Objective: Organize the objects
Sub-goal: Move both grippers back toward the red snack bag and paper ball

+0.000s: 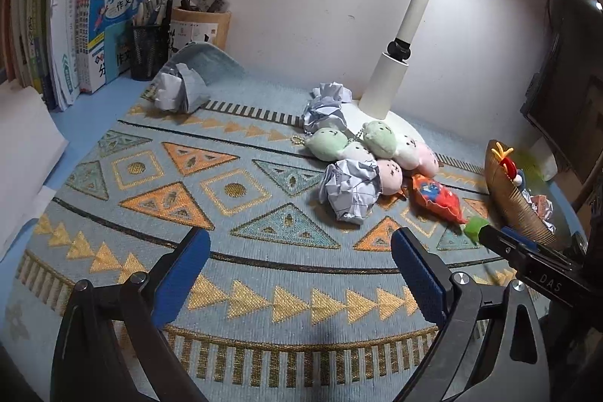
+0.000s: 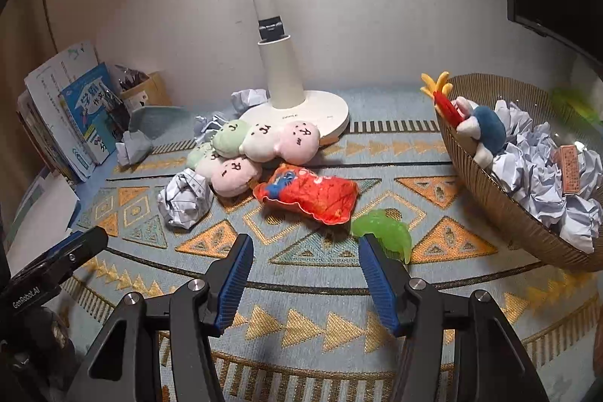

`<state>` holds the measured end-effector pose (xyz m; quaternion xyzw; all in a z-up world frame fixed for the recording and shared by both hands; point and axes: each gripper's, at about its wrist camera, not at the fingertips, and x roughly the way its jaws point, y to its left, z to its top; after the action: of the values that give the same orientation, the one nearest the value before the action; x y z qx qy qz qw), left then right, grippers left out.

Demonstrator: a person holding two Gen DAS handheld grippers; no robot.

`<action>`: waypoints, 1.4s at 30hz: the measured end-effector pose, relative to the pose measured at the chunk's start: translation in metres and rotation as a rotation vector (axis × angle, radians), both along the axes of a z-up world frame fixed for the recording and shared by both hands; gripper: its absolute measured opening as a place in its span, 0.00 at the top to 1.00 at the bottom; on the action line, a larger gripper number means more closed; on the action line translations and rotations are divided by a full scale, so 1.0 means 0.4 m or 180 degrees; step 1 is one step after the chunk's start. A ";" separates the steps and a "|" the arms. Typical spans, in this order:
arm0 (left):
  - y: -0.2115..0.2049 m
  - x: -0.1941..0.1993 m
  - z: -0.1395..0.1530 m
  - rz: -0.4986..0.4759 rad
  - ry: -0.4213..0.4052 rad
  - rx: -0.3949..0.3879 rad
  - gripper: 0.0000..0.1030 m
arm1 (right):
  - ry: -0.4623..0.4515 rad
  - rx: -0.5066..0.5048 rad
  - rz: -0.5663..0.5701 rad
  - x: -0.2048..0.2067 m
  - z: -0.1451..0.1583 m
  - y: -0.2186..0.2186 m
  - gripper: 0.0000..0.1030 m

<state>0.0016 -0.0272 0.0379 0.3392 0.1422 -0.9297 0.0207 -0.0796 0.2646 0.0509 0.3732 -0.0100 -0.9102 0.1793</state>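
Note:
On the patterned mat (image 2: 301, 326) lies a heap of pastel plush balls (image 2: 264, 142) (image 1: 377, 145). Beside it are a red plush snack bag (image 2: 309, 194) (image 1: 437, 198) and a crumpled paper ball (image 2: 184, 202) (image 1: 350, 191). A translucent green toy (image 2: 384, 232) (image 1: 475, 228) rests on the mat just outside my right gripper's right finger. My right gripper (image 2: 305, 243) is open, nothing between its pads. My left gripper (image 1: 301, 251) is open wide over bare mat, short of the paper ball. A woven basket (image 2: 490, 198) (image 1: 505, 191) at the right holds paper balls and plush toys.
A white lamp (image 2: 324, 115) (image 1: 388, 78) stands at the back by the wall. More paper balls (image 1: 177, 89) (image 1: 328, 100) lie at the back. Books (image 1: 113, 25) and a mesh pen holder (image 1: 149, 51) fill the back left corner.

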 end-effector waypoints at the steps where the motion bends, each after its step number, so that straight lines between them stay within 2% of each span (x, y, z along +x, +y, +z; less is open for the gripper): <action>1: 0.003 -0.006 -0.004 -0.0035 -0.0051 0.0017 0.07 | -0.0025 0.0008 -0.0025 -0.007 -0.005 0.003 0.45; 4: 0.006 -0.010 -0.010 -0.0059 -0.0101 0.0023 0.07 | -0.0206 -0.0075 -0.0034 -0.033 -0.024 0.017 0.45; 13: 0.015 -0.012 -0.013 -0.0044 -0.0182 -0.0046 0.06 | -0.0198 -0.0108 0.0028 -0.029 -0.017 0.015 0.45; 16: 0.024 -0.025 -0.006 -0.0071 -0.0234 -0.0111 0.06 | -0.0294 -0.0145 0.0251 -0.040 -0.013 -0.001 0.45; 20: 0.032 -0.062 0.032 -0.0124 -0.0204 -0.0157 0.06 | -0.0169 0.0248 0.0539 -0.061 0.022 -0.055 0.45; 23: 0.058 -0.085 0.060 -0.0117 -0.0080 -0.0373 0.06 | -0.0093 0.0367 0.0748 -0.089 0.042 -0.075 0.45; 26: 0.081 -0.117 0.049 -0.0137 -0.0151 -0.0466 0.06 | -0.0138 0.0414 0.0713 -0.133 0.033 -0.072 0.45; 29: 0.085 -0.134 0.027 -0.0087 -0.0172 -0.0433 0.06 | -0.0238 0.0290 0.0666 -0.172 0.017 -0.057 0.45; 32: 0.075 -0.139 0.000 -0.0022 -0.0170 -0.0390 0.06 | -0.0220 0.0236 0.0635 -0.185 0.000 -0.047 0.45; 37: 0.040 -0.147 -0.015 -0.0017 -0.0224 -0.0134 0.06 | -0.0341 0.0168 0.0646 -0.199 -0.042 -0.041 0.45; 42: 0.016 -0.155 -0.030 -0.0066 -0.0302 0.0118 0.06 | -0.0397 0.0084 0.0676 -0.207 -0.045 -0.034 0.43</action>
<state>-0.0605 -0.0208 0.0259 0.3846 0.1547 -0.9099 0.0116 -0.1622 0.2509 0.0328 0.4304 0.0304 -0.8611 0.2688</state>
